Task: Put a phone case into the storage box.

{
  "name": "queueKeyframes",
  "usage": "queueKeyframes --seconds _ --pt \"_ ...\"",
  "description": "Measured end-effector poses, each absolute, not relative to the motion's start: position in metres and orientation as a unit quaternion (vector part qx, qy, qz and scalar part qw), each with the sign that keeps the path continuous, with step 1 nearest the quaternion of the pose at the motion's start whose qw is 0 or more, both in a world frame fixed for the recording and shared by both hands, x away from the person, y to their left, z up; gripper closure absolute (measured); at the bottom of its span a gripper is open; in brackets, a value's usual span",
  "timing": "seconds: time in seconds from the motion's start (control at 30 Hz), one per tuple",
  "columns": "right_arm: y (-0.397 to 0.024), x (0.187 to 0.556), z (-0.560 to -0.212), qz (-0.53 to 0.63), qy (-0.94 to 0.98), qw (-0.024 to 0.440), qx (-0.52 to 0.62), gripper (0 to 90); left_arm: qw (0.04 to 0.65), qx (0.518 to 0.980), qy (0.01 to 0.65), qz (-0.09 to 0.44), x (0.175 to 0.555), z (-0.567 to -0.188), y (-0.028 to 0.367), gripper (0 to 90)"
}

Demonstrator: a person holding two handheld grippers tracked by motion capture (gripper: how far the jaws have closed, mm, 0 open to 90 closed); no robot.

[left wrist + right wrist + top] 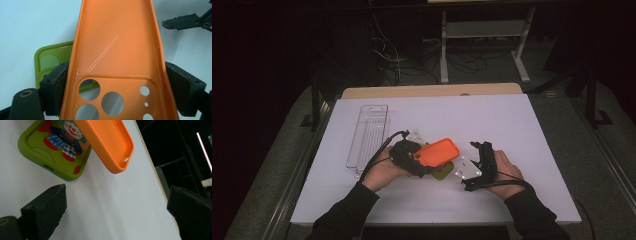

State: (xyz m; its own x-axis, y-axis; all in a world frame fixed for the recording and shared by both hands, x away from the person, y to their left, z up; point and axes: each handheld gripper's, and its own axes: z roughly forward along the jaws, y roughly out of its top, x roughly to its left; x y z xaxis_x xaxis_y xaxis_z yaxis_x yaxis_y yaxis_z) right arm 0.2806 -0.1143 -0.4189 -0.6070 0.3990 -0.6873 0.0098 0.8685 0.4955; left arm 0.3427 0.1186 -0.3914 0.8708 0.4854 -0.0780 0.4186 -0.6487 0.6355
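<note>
An orange phone case (439, 151) is held above the table, my left gripper (421, 165) shut on its camera-hole end. In the left gripper view the orange case (115, 50) runs up between the two pads (56, 82), hollow side up. Under it a green phone case (443, 172) with a clown picture lies flat on the white table; the green case (56, 147) and the orange case (107, 143) both appear in the right gripper view. My right gripper (482, 165) stands open just right of the cases, nothing between its jaws.
A clear plastic tray (369, 135) lies at the left of the white table top (492, 120). A wooden strip (432, 91) runs along the far edge. Beyond it are a dark floor, cables and a desk frame (484, 30).
</note>
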Motion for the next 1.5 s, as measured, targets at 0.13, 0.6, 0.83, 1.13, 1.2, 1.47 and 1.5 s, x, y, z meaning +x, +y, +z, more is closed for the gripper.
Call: queueKeyframes --seconds 0.13,0.6,0.83,1.13,1.2,1.47,1.5 --pt "-0.113 0.279 -0.42 0.207 0.863 0.452 0.086 1.7 0.331 0.909 0.247 0.049 0.343 -0.391 0.119 15.6" --pt "-0.105 0.274 -0.421 0.185 0.845 0.501 0.035 1.8 0.33 0.911 0.244 0.046 0.343 -0.389 0.12 15.6" --pt "-0.098 0.275 -0.419 0.181 0.84 0.511 0.016 1.8 0.338 0.906 0.249 0.044 0.342 -0.384 0.12 15.6" --pt "-0.084 0.283 -0.414 0.182 0.832 0.524 -0.004 3.8 0.342 0.906 0.246 0.046 0.341 -0.382 0.12 15.6" --pt "-0.082 0.283 -0.415 0.181 0.83 0.527 -0.004 4.2 0.341 0.906 0.246 0.047 0.342 -0.381 0.12 15.6" --pt "-0.069 0.284 -0.418 0.176 0.823 0.541 -0.02 11.5 0.337 0.909 0.242 0.047 0.342 -0.381 0.121 15.6" --pt "-0.067 0.285 -0.419 0.176 0.821 0.542 -0.02 12.1 0.337 0.909 0.242 0.047 0.342 -0.381 0.121 15.6"
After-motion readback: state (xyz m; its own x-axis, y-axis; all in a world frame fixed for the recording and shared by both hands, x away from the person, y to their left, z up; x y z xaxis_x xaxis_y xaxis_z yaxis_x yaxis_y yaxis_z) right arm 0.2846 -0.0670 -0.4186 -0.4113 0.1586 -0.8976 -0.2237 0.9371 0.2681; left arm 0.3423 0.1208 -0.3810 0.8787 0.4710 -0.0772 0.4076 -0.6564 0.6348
